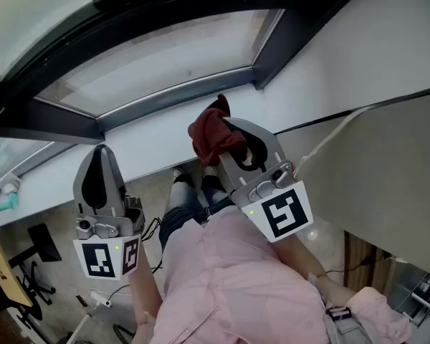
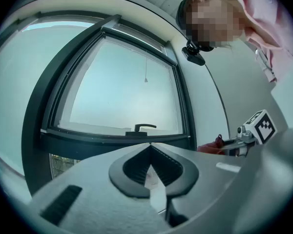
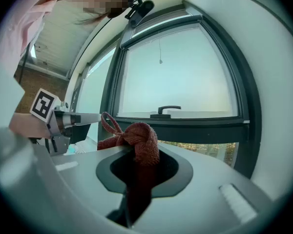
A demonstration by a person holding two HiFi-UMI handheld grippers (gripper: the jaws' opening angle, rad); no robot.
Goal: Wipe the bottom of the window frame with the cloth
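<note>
Cloth (image 1: 211,136) – dark red, bunched into a knot – is pinched between the jaws of the right gripper (image 1: 228,129). In the right gripper view the jaws are closed on it, the knot (image 3: 141,139) bulging above the tips and a loop of its cord sticking out to one side. The cloth hangs in the air below the window frame (image 1: 279,41), just in front of the white sill (image 1: 147,147), and does not touch the frame's bottom rail (image 3: 185,126).

The left gripper (image 1: 100,150) points up at the same sill, further along the frame from the cloth. In its own view the jaws (image 2: 149,147) are pressed together at the tips with nothing between them.

On the bottom rail of the frame sits a dark window handle (image 3: 168,109), lying flat – it also shows in the left gripper view (image 2: 144,126). Below the frame, between the two grippers, is the person's pink shirt (image 1: 229,278). A marker cube (image 1: 281,215) rides on the back of the right gripper.
</note>
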